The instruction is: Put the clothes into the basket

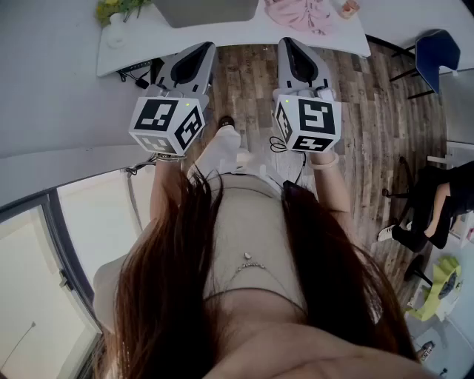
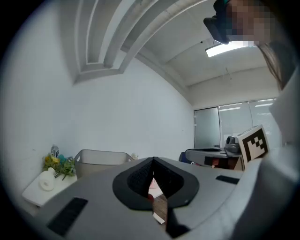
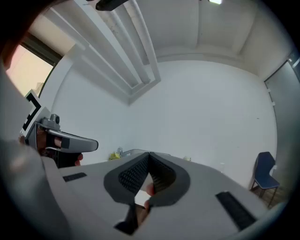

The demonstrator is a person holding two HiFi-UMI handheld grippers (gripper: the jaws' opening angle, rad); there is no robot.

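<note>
The grey basket [image 1: 204, 10] stands on the white table [image 1: 148, 43] at the far edge of the head view, and a pink garment [image 1: 300, 15] lies on the table to its right. Both grippers are held level in front of the person's body, short of the table and side by side. My left gripper [image 1: 198, 49] is shut with nothing in it, its tips meeting [image 2: 153, 159]. My right gripper [image 1: 290, 43] is shut and empty too [image 3: 149, 153]. In the left gripper view the basket [image 2: 101, 161] shows beyond the jaws, to the left.
A yellow-flowered plant [image 1: 117, 7] and a white bottle [image 2: 47, 180] stand at the table's left end. A blue chair [image 1: 435, 53] is at the right over the wooden floor [image 1: 378, 126]. Another person's legs [image 1: 429, 211] show seated at the right.
</note>
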